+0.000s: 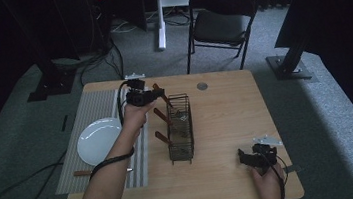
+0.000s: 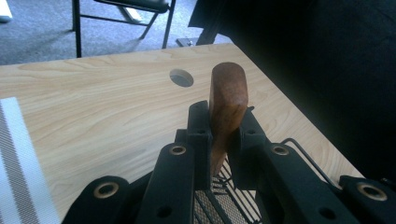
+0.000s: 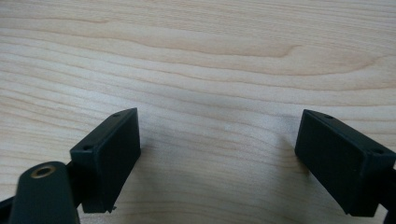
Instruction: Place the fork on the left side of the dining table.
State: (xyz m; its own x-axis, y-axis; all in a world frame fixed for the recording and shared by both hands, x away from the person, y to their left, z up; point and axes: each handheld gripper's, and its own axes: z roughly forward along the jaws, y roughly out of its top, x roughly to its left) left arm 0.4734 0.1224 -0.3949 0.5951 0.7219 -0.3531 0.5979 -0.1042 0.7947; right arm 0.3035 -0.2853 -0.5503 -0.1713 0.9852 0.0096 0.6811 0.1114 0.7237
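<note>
A brown wooden utensil handle sticks up between the black jaws of my left gripper, which are shut on it. In the high view the left gripper holds that handle at the far end of a black wire basket in the middle of the table. Two more wooden handles lean out of the basket's left side. What lies below the held handle is hidden. My right gripper rests low near the table's front right corner. Its jaws stand wide open over bare wood.
A white plate sits on a grey striped mat at the table's left, with a wooden-handled utensil lying near the mat's front edge. A round cable hole is at the table's far edge. A black chair stands beyond.
</note>
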